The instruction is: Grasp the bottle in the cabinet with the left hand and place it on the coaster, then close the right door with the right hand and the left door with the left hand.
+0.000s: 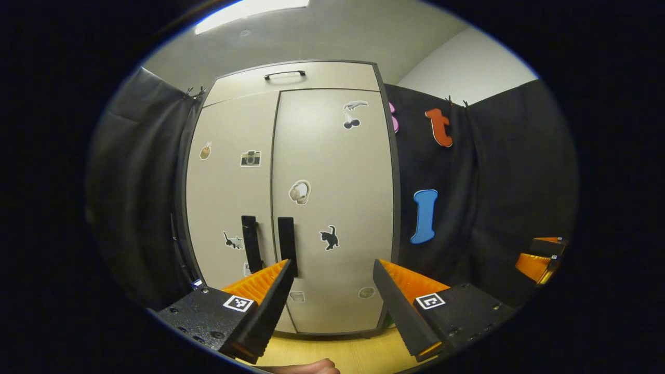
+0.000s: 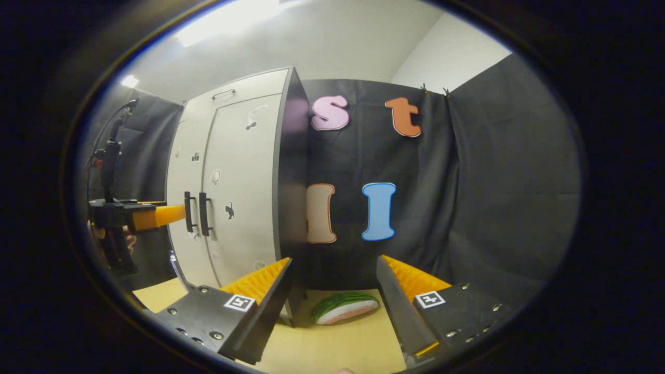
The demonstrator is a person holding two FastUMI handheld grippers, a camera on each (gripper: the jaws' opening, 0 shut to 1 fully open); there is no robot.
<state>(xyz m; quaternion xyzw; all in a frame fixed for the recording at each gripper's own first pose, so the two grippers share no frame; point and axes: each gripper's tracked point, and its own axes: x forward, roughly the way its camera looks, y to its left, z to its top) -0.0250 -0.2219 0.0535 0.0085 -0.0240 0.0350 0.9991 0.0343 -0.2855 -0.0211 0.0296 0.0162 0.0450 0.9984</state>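
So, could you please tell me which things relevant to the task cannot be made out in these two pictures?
- Bottle: both cabinet doors are shut in the left gripper view, so whatever is inside is hidden.
- Coaster: in the right gripper view, the watermelon-slice piece on the table may be it; the right tool partly covers it.
- Door stickers: too small to identify in the right gripper view.
- Left tool: open, holding nothing.

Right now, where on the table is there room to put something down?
The bare wooden tabletop between the right tongs in front of the watermelon-slice coaster looks free, and so does the strip at the foot of the closed cabinet, between the left tongs. It gets crowded beside the cabinet's corner, where the coaster lies.
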